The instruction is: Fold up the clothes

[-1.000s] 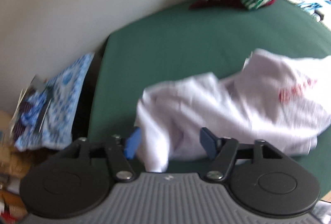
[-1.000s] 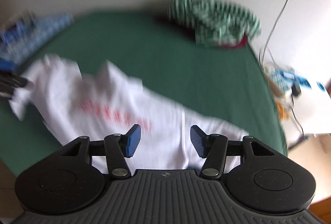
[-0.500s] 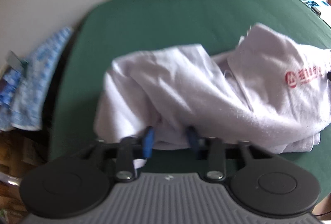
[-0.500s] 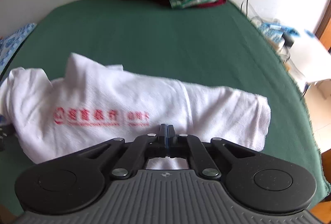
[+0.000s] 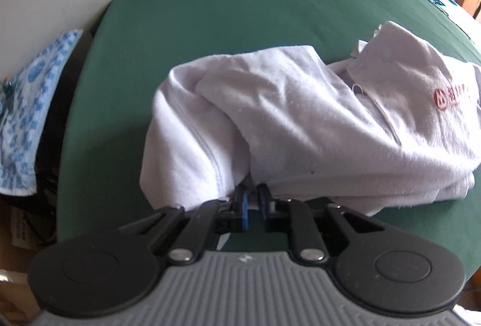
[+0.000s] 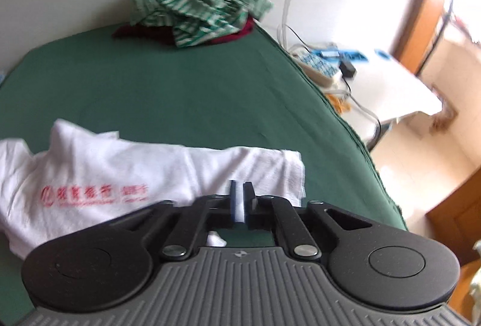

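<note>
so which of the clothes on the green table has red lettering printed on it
The white shirt near both grippers, with a red logo and text. The green-and-white striped garment and the dark red one under it show no print.

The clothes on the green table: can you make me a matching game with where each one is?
Things:
1. white shirt with red print
2. green striped garment
3. dark red garment
4. blue patterned cloth

Places:
A. hanging off the table's left edge, beside the green table
B. on top of the pile at the far edge
C. near edge, right at both grippers
D. under the striped one, peeking out

Pairs: 1-C, 2-B, 3-D, 4-A
</note>
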The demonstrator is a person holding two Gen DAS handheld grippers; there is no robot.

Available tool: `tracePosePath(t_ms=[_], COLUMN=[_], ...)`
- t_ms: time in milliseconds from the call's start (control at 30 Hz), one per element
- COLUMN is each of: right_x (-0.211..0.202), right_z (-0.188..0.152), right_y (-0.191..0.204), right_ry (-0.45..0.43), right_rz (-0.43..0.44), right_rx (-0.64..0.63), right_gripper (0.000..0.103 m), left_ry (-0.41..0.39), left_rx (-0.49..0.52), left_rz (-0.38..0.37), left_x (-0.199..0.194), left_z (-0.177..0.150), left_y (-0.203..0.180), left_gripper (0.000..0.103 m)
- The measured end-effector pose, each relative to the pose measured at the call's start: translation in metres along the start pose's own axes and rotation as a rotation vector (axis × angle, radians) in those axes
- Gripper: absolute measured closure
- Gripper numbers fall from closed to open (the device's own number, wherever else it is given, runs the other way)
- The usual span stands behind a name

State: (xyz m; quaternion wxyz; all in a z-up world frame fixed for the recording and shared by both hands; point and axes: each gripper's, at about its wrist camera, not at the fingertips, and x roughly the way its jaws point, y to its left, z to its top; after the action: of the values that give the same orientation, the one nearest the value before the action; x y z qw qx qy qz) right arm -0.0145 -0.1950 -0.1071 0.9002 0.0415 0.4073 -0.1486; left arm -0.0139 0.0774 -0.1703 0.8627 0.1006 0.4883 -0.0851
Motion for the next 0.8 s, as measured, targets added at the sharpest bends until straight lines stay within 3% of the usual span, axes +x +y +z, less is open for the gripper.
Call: tracePosePath(t_ms=[33,100,200,333,367,433,467,500,633,800], right_x=[0.008,0.023,0.047,0.081,0.086,0.092,0.092,0.089,0.053,-0.029], right_z=[0.003,0.009,0.014,0.017,0.017,0.015,0.015,0.017,0.041,0.074], right_y=[-0.007,-0.019,-0.032,-0.043,-0.044,-0.047,-0.049,-0.051,-0.056,-0.040], right_ry=[0.006,0.011,0.001,0.078,0.092,0.115,0.122,0.122,0.052,-0.058], right_rz=[0.002,-0.002,-0.071,-0.070,-0.057,-0.014,0.016,0.054,0.225,0.426], right_rx=[0.018,0.046,0.053,0.078,0.085,0.104,0.120,0.141,0.178,0.047], right_gripper=[0.072,0.035,0.031,0.030,0.031,0.051,0.084,0.095,0.095,0.095], left_ry=[-0.010,-0.040,-0.085,-0.136,-0.141,-0.145,-0.147,-0.150,-0.179,-0.239], left_rx=[0.006,-0.020,-0.027,0.012,0.013,0.019,0.022,0.033,0.082,0.155], left_rz=[0.002,-0.011,-0.001,0.036,0.028,0.020,0.017,0.020,0.014,-0.002], left_x=[-0.003,-0.015,-0.033,-0.053,-0.055,-0.057,-0.057,-0.058,-0.062,-0.076], left_z=[0.000,0.001,0.000,-0.002,-0.001,-0.001,-0.001,-0.001,-0.002,-0.002], left_y=[0.000,0.001,-0.005,-0.020,-0.022,-0.032,-0.038,-0.044,-0.060,-0.093], left_gripper=[0.083,0.076,0.052,0.048,0.047,0.042,0.040,0.036,0.033,0.029])
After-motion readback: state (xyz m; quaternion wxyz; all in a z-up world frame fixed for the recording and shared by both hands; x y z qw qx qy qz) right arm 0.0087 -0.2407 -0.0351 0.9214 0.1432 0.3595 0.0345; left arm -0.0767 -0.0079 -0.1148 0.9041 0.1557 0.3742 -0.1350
